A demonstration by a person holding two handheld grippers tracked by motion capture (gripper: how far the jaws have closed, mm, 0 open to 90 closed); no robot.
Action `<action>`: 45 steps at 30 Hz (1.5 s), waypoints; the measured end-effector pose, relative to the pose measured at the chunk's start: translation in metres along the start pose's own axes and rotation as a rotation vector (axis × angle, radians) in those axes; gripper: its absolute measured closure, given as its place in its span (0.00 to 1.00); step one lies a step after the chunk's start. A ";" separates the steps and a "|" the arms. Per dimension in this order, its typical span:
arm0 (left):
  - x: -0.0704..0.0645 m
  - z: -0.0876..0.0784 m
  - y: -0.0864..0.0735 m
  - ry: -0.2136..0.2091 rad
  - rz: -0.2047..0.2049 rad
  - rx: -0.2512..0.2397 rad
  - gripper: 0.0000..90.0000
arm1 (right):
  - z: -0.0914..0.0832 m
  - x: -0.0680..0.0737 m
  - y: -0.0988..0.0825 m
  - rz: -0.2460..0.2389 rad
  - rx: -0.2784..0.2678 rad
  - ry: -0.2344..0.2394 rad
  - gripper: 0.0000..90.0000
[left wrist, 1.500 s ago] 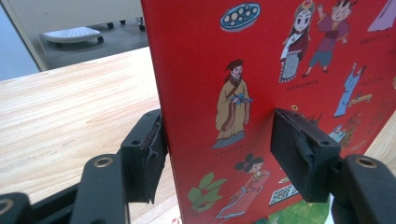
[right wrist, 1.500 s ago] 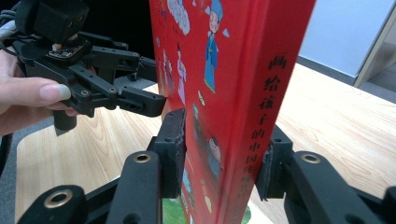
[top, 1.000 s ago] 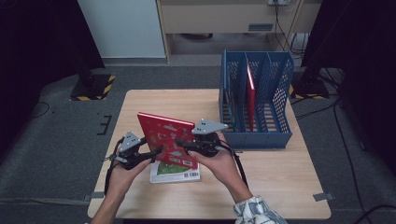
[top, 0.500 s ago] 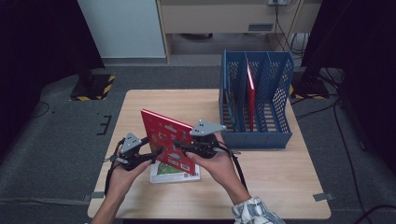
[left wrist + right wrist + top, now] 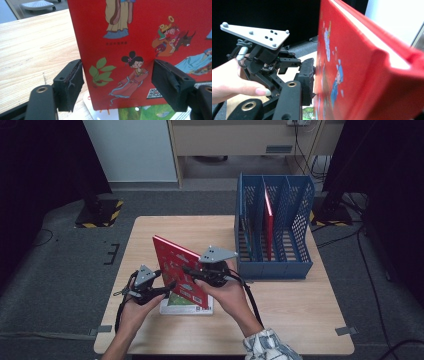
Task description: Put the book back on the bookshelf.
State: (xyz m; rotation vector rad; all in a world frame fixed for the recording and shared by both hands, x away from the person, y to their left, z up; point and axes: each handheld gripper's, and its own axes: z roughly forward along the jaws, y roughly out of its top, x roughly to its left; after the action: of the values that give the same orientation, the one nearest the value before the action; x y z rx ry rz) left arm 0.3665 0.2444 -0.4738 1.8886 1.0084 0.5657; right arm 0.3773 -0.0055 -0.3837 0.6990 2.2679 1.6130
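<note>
A red picture book (image 5: 176, 267) stands tilted on its lower edge on the wooden table (image 5: 300, 310), resting over a white and green book (image 5: 186, 306) that lies flat. My right gripper (image 5: 190, 270) is shut on the red book from the right. Its jaws have just been closing, and one pad (image 5: 308, 77) lies against the cover while the other is hidden behind the book. My left gripper (image 5: 167, 287) is at the book's lower left. Its jaws (image 5: 121, 85) stand open and have just been opening, with the red cover (image 5: 140, 32) facing them and neither pad pressing on it.
A blue mesh file rack (image 5: 272, 265) stands at the table's right back, with a red book (image 5: 268, 222) upright in a middle slot. Dark floor surrounds the table, and a cabinet stands behind it.
The red book has tipped up from a low lean to a steeper, nearly upright tilt in the right gripper. Both hands have stayed roughly in place.
</note>
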 end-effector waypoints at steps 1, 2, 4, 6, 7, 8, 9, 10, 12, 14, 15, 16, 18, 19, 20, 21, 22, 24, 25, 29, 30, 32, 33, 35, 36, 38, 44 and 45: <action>0.000 0.000 0.000 0.000 0.000 0.000 0.28 | 0.000 0.000 0.000 0.000 0.000 0.000 0.72; 0.000 0.000 0.000 0.004 0.001 -0.003 0.28 | 0.000 0.000 0.000 0.001 0.001 0.001 0.72; 0.000 0.000 0.000 0.006 0.003 -0.004 0.29 | -0.001 0.002 0.001 0.001 -0.004 -0.006 0.72; 0.000 -0.001 0.000 0.004 -0.004 -0.007 0.30 | 0.000 0.003 0.001 -0.002 -0.011 -0.023 0.70; 0.000 -0.001 0.000 0.005 -0.002 -0.007 0.30 | 0.001 0.003 0.002 0.004 -0.016 -0.028 0.70; 0.000 -0.001 0.000 0.005 -0.002 -0.007 0.29 | 0.001 0.003 0.002 0.004 -0.016 -0.028 0.70; -0.001 -0.001 0.000 0.005 -0.005 -0.006 0.29 | 0.002 0.003 0.003 0.006 -0.024 -0.035 0.70; -0.001 -0.001 0.000 0.004 -0.005 -0.005 0.29 | 0.003 0.003 0.003 0.007 -0.026 -0.035 0.70; -0.001 -0.001 -0.001 -0.007 -0.005 -0.002 0.30 | 0.003 0.003 0.004 0.014 -0.034 -0.041 0.71; -0.002 0.000 -0.001 -0.013 -0.002 0.002 0.30 | 0.004 0.003 0.004 0.019 -0.038 -0.041 0.72; -0.004 0.000 -0.002 -0.016 0.004 0.005 0.30 | 0.004 0.002 0.005 0.023 -0.041 -0.045 0.73; -0.005 0.000 -0.001 -0.017 0.005 0.006 0.30 | 0.004 0.001 0.005 0.025 -0.041 -0.048 0.73; -0.005 0.000 -0.001 -0.019 0.004 0.006 0.30 | 0.005 0.001 0.005 0.026 -0.043 -0.047 0.73; -0.005 0.001 -0.001 -0.021 0.004 0.007 0.30 | 0.005 0.000 0.005 0.028 -0.045 -0.050 0.74; -0.005 0.001 -0.002 -0.022 0.006 0.007 0.30 | 0.005 0.000 0.005 0.030 -0.047 -0.050 0.74; -0.005 0.001 -0.002 -0.022 0.006 0.007 0.30 | 0.005 0.000 0.005 0.034 -0.050 -0.050 0.74; -0.005 0.001 -0.002 -0.023 0.007 0.008 0.30 | 0.005 0.000 0.005 0.034 -0.050 -0.050 0.74; -0.006 0.001 -0.002 -0.023 0.004 0.008 0.30 | 0.006 0.001 0.006 0.032 -0.055 -0.048 0.75; -0.006 0.001 -0.002 -0.023 0.004 0.008 0.30 | 0.007 0.001 0.007 0.032 -0.055 -0.049 0.75; -0.006 0.001 -0.003 -0.027 0.000 0.011 0.29 | 0.009 0.001 0.008 0.031 -0.058 -0.055 0.78; -0.006 0.001 -0.003 -0.027 0.004 0.011 0.29 | 0.009 0.000 0.007 0.032 -0.057 -0.057 0.79; -0.006 0.001 -0.003 -0.027 0.003 0.012 0.29 | 0.009 0.000 0.007 0.028 -0.058 -0.060 0.83; -0.006 0.001 -0.003 -0.026 0.003 0.013 0.29 | 0.009 0.000 0.007 0.028 -0.058 -0.060 0.83; -0.005 0.000 -0.004 -0.026 -0.001 0.013 0.29 | 0.008 -0.001 0.008 0.046 -0.064 -0.040 0.86; -0.005 -0.001 -0.004 -0.025 -0.003 0.015 0.29 | 0.008 -0.001 0.007 0.059 -0.068 -0.029 0.87; -0.004 -0.003 -0.005 -0.025 -0.004 0.018 0.28 | 0.008 -0.001 0.007 0.059 -0.070 -0.024 0.88; 0.012 -0.018 -0.015 0.022 0.014 0.057 0.27 | 0.006 -0.005 0.006 0.074 -0.084 -0.027 0.88; 0.014 -0.020 -0.016 0.027 0.012 0.060 0.27 | 0.005 -0.005 0.006 0.074 -0.087 -0.029 0.88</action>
State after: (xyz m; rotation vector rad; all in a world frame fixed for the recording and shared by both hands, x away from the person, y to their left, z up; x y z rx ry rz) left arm 0.3530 0.2700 -0.4782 1.9460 1.0426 0.5751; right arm 0.3854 -0.0025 -0.3800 0.7882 2.1607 1.7123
